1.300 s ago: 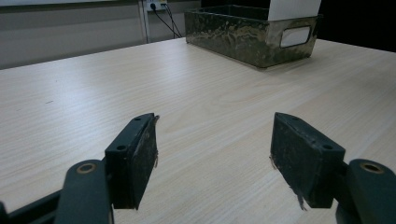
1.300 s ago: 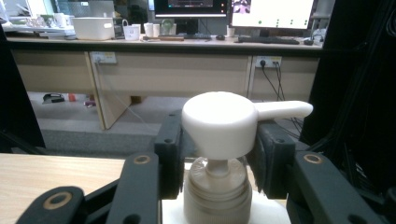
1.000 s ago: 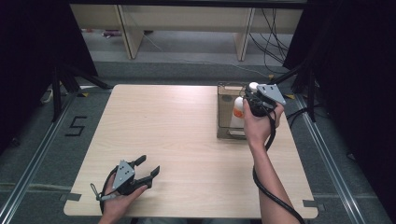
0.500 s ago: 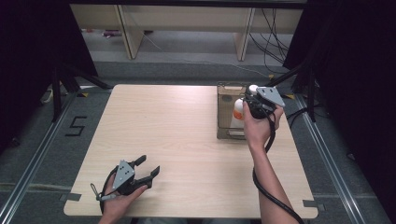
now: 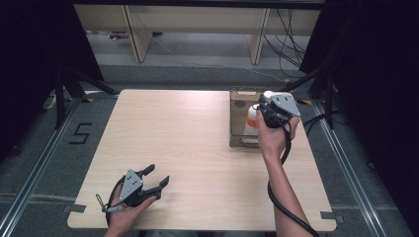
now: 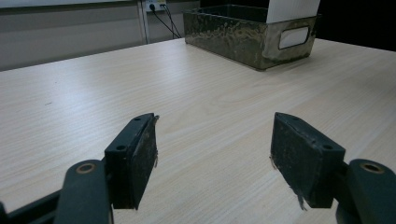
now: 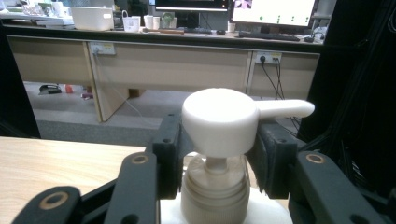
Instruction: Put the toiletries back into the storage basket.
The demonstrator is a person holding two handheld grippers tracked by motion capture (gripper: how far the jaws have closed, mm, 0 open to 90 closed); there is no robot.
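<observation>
High view, left to right: the left claw (image 5: 157, 178) lies low over the near left corner of the pale wooden counter (image 5: 183, 148), held in a hand (image 5: 129, 213) that enters from the bottom edge; its jaws stand apart with nothing between them, and a cable loops at its rear. Bare wood separates it from the right side, where an open-topped, dark translucent bin (image 5: 240, 118) stands near the far right edge. Over the right-hand side of this bin the right claw (image 5: 260, 114) is held up by a hand (image 5: 272, 136) and forearm, a grey three-cornered plate on top and a black cable trailing down along the arm; a white pump bottle (image 5: 252, 116) with an orange patch shows at the claw, against the bin. Left gripper view: the two black jaws of the left claw (image 6: 212, 147) are spread wide, released, over bare counter (image 6: 140, 84), with the bin (image 6: 243, 35) well apart at the far side. Right gripper view: the right claw (image 7: 215, 156) has its jaws either side of the pump bottle (image 7: 219, 154), at the level of the white pump head, whose spout points right; the jaws have just been opening slightly, and whether the pads press on the bottle cannot be told.
</observation>
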